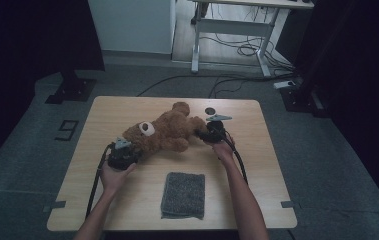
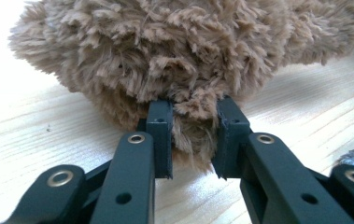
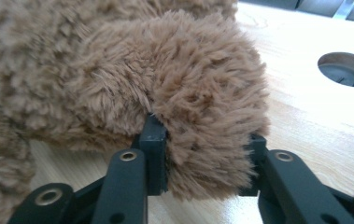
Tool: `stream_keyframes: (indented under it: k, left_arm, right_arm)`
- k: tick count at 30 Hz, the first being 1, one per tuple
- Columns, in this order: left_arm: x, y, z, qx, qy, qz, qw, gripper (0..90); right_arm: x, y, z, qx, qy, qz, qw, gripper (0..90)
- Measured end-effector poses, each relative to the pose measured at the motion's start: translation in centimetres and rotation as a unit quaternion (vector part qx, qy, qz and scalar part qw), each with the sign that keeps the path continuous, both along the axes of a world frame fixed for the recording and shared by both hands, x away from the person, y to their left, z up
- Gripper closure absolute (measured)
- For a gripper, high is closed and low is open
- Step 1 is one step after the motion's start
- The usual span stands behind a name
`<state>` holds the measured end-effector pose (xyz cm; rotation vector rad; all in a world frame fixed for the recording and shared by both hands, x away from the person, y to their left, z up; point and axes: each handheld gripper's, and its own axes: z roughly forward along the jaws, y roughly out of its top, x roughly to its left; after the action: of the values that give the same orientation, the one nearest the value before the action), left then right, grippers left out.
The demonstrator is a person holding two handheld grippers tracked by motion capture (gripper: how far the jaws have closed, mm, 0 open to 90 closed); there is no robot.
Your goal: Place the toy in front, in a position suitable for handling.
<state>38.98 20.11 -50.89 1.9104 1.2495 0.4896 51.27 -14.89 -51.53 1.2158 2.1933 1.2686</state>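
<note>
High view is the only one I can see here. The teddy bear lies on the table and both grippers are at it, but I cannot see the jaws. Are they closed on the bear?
Observer: Yes for the left gripper. In its own view the two jaws pinch a tuft of the teddy bear, fur squeezed between them.
Operator: And the right one?
Observer: The right gripper is shut on a rounded paw or limb end; its jaws press into the fur on both sides.
Operator: Is the bear lifted?
Observer: In the left gripper view the fur meets the table beside the jaws, so that end rests on the wood.
</note>
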Motion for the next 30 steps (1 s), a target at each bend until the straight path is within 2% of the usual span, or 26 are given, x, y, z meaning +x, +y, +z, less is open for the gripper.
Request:
stream_keyframes:
  k: [7, 13, 17, 19, 26, 27, 28, 30]
  left_arm:
    - [-0.1, -0.1, 1.6, -0.006, -0.022, 0.004, 0.9997, 73.1]
    - [-0.5, -0.8, 3.5, -0.007, -0.041, -0.008, 0.9991, 74.7]
    - [-0.5, -1.5, 3.8, -0.008, -0.043, -0.018, 0.9989, 75.6]
    - [-0.4, -2.4, 3.9, -0.008, -0.042, -0.031, 0.9986, 76.0]
    - [-0.5, -4.4, 5.0, -0.007, -0.055, -0.057, 0.9968, 76.5]
    - [-0.5, -4.4, 5.0, -0.007, -0.055, -0.057, 0.9968, 76.5]
    - [-0.4, -4.7, 5.0, -0.006, -0.055, -0.060, 0.9966, 76.5]
    - [-0.3, -5.4, 4.8, 0.000, -0.051, -0.067, 0.9964, 76.5]
  right_arm:
    - [-1.3, -0.7, 2.0, 0.021, -0.038, -0.003, 0.9990, 68.6]
    - [-3.1, -1.9, 4.3, 0.045, -0.071, -0.008, 0.9965, 69.2]
    - [-4.8, -3.4, 5.2, 0.054, -0.087, -0.011, 0.9947, 69.3]
    - [-5.6, -4.2, 5.6, 0.057, -0.097, -0.014, 0.9935, 69.3]
    - [-9.2, -7.0, 7.0, 0.078, -0.127, -0.024, 0.9886, 69.3]
    - [-9.2, -7.0, 7.0, 0.078, -0.127, -0.024, 0.9886, 69.3]
    - [-10.2, -7.7, 7.2, 0.081, -0.131, -0.027, 0.9876, 69.2]
    - [-10.9, -8.2, 7.0, 0.080, -0.132, -0.030, 0.9876, 69.2]
